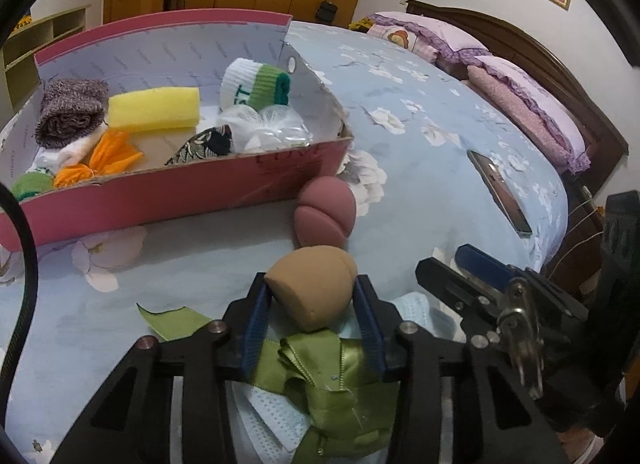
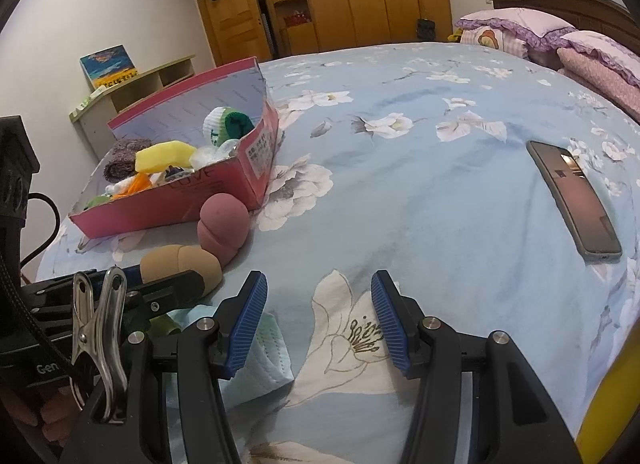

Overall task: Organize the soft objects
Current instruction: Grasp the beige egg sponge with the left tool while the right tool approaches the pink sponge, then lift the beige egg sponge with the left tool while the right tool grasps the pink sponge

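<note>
Grasp step in hand: left gripper closed on tan egg-shaped makeup sponge, blue ribbed pads pressed against both its sides. Sponge held low over blue floral bedspread, above crumpled olive-green satin ribbon and pale blue face mask. Just beyond, dusty-pink egg-shaped makeup sponge standing on bedspread, near corner of pink cardboard box. Box already filled with rolled socks, yellow foam block and other soft pieces.

Next move, by judgement: lift, carry forward and leftward over near wall of box, then release inside; gentle squeeze needed, since sponge deforms easily.

Left gripper tilted down toward bed. Right gripper open and empty, hovering over bedspread beside left one, also pointing downward. Dark phone lying well apart, to right.
</note>
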A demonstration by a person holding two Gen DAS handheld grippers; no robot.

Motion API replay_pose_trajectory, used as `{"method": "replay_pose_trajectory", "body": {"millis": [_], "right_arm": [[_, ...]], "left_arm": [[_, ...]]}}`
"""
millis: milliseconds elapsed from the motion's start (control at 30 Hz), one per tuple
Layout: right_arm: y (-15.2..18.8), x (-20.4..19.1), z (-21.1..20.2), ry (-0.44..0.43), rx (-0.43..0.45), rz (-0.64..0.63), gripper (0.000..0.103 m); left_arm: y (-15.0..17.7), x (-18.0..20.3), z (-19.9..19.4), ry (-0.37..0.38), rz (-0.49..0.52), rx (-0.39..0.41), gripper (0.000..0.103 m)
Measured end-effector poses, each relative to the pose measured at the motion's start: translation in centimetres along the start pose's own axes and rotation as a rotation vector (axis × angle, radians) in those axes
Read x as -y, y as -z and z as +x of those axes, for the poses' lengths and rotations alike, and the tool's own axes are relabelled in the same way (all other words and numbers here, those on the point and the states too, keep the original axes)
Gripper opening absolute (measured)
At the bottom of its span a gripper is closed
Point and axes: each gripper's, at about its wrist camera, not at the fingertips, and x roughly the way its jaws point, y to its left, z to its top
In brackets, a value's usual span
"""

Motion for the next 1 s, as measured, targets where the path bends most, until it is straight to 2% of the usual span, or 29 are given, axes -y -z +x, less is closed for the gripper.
{"method": "replay_pose_trajectory", "body": {"millis": [167, 400, 667, 1000], "right_arm": [[0.0, 0.0, 0.0, 0.003, 0.000, 0.004, 0.056], [0.1, -0.1, 0.0, 0.010, -0.002, 0.000, 0.056], [0.1, -1.0, -0.2, 0.023, -0.004, -0.016, 0.056], [-0.4, -2.9, -0.3, 0.018, -0.013, -0.052, 0.056]], "left_arm": [[0.0, -0.3, -0.7, 0.005, -0.009, 0.009, 0.042], [-0.2, -2.0, -2.8, -0.027, -0.045, 0.054, 0.042], [0.3, -5.4, -5.1, -0.122, -0.084, 0.107, 0.042], [1.5, -9.5, -6.1, -0.202, -0.163, 0.132, 0.042]]}}
